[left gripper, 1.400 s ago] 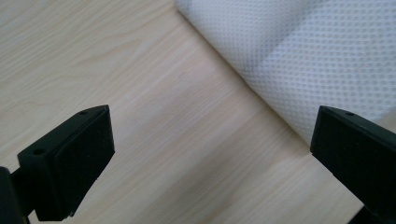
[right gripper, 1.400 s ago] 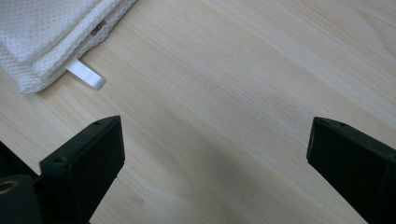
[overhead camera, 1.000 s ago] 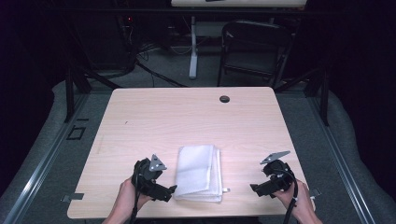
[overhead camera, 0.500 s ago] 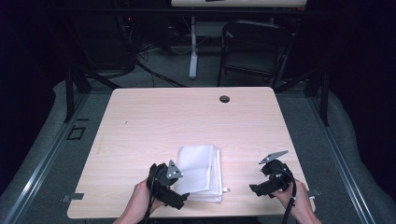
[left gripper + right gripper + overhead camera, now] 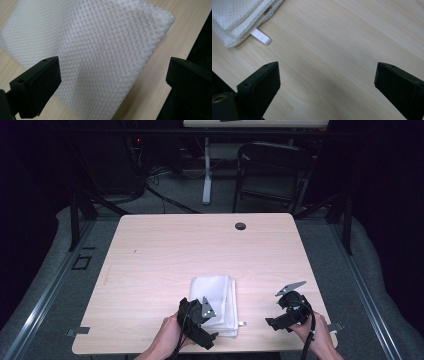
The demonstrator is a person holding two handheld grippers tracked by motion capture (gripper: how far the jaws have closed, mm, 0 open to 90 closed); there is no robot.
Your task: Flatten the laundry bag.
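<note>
A folded white mesh cloth (image 5: 215, 299) lies on the light wooden table (image 5: 165, 255) near its front edge. My left gripper (image 5: 207, 332) hovers over the cloth's near left corner, jaws wide apart. In the left gripper view the mesh cloth (image 5: 100, 50) spreads between and beyond the two open jaws of the left gripper (image 5: 112, 85). My right gripper (image 5: 272, 322) is held open to the right of the cloth, over bare wood. In the right gripper view the right gripper (image 5: 327, 87) frames bare table, with the cloth's edge (image 5: 239, 20) and a small white tag (image 5: 260, 36) at the upper left.
A small black round grommet (image 5: 240, 226) sits near the table's far edge. Behind the table stand a dark folding chair (image 5: 272, 175) and a white table leg (image 5: 206, 170), with cables on the grey floor. The table's front edge lies just below both hands.
My left gripper has moved right, from beside the cloth's left edge to over its near left corner. The right gripper has stayed in place.
</note>
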